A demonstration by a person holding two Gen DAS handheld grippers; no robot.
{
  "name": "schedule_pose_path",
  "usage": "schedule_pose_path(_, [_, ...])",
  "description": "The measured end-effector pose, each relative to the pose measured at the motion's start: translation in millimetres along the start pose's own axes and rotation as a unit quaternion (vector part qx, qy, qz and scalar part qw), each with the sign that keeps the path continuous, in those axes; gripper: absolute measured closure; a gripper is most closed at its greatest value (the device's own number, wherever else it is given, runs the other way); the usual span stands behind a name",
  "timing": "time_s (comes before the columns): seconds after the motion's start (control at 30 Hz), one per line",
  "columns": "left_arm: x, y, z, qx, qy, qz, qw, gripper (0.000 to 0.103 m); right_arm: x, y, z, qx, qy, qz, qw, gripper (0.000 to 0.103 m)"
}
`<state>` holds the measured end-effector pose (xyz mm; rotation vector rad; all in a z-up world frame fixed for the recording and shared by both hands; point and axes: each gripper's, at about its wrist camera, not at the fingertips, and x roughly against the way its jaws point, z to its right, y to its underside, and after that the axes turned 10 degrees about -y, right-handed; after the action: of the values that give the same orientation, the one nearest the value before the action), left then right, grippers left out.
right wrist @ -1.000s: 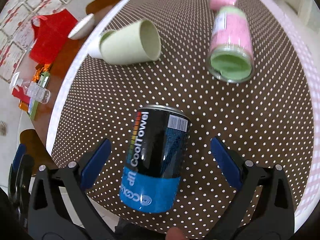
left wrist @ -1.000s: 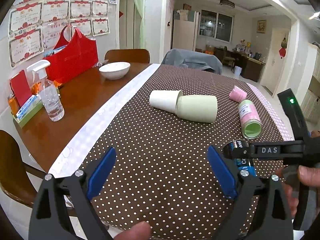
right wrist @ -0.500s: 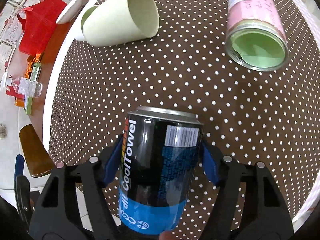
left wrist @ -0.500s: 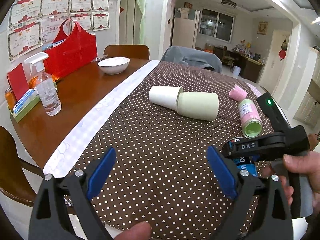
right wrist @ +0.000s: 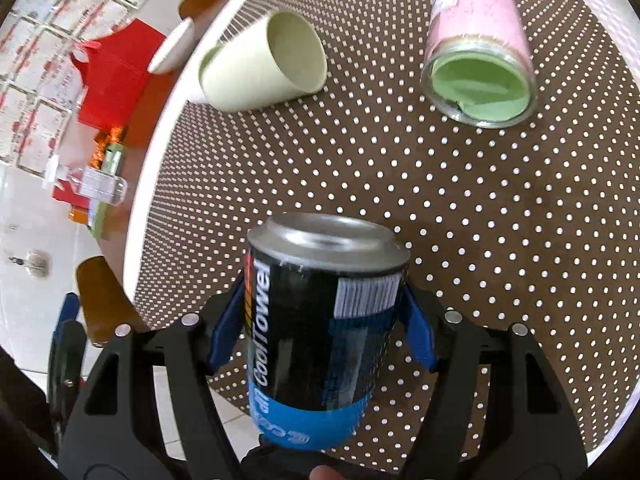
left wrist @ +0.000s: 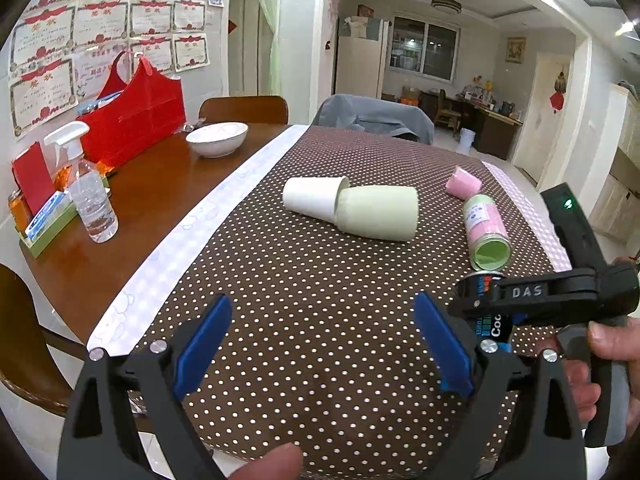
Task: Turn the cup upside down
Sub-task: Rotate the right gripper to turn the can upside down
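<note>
My right gripper [right wrist: 320, 332] is shut on a black and blue "CoolTowel" can [right wrist: 324, 320] and holds it above the dotted tablecloth, silver end pointing away from me. The can [left wrist: 486, 320] also shows partly in the left wrist view, behind the right gripper's black body [left wrist: 560, 296]. My left gripper [left wrist: 320, 344] is open and empty over the near part of the cloth. A pale green cup [left wrist: 378, 216] lies on its side, its base tucked into a white cup [left wrist: 314, 198]; its open mouth [right wrist: 296, 56] faces the right gripper.
A pink-labelled glass jar [left wrist: 486, 226] lies on its side to the right, a small pink cup [left wrist: 462, 182] beyond it. A white bowl [left wrist: 217, 140], spray bottle [left wrist: 90, 200] and red bag [left wrist: 136, 120] stand on the bare wood at left. The table edge [left wrist: 120, 320] is near.
My right gripper closed on the can, lifted it off the cloth and tilted it so its silver end shows. The left gripper stayed open and nearly still.
</note>
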<state>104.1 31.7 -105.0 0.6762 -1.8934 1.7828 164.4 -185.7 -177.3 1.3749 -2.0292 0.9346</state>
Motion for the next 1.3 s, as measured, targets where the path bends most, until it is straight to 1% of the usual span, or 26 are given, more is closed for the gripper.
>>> schedule_pose_path(0.23, [11,-7,10,-0.012,-0.010,0.013,0.9998,0.012,36,7,-2,0.031,-0.023,0.052,0.998,0.037])
schedule_pose_path(0.4, [14,-10,16,-0.014,-0.010,0.014,0.9998,0.012,57,17,-11,0.071,-0.014,0.092,0.993,0.037])
schedule_pose_path(0.53, [17,-13,23,-0.016,-0.009,0.018,0.9997,0.012,71,27,-33,0.144,0.027,0.142,0.979,0.037])
schedule_pose_path(0.6, [17,-15,26,-0.015,-0.006,0.020,0.9997,0.012,76,34,-42,0.181,0.051,0.166,0.968,0.037])
schedule_pose_path(0.7, [16,-16,31,-0.015,-0.004,0.020,0.9997,0.012,76,40,-47,0.216,0.085,0.191,0.954,0.037])
schedule_pose_path(0.8, [15,-16,35,-0.014,-0.003,0.019,0.9997,0.012,72,43,-45,0.232,0.099,0.201,0.947,0.037])
schedule_pose_path(0.83, [15,-16,36,-0.014,-0.002,0.018,0.9997,0.012,71,46,-44,0.242,0.110,0.207,0.941,0.037])
schedule_pose_path(0.9, [14,-16,37,-0.015,-0.002,0.018,0.9997,0.012,66,50,-42,0.257,0.122,0.213,0.935,0.037])
schedule_pose_path(1.03, [14,-15,38,-0.014,-0.003,0.016,0.9998,0.012,57,53,-40,0.274,0.132,0.213,0.928,0.037])
schedule_pose_path(1.17, [14,-13,36,-0.011,-0.003,0.013,0.9999,0.012,45,52,-40,0.282,0.140,0.202,0.927,0.036])
schedule_pose_path(1.3, [13,-10,34,-0.008,-0.004,0.010,0.9999,0.012,35,49,-35,0.279,0.142,0.188,0.931,0.036])
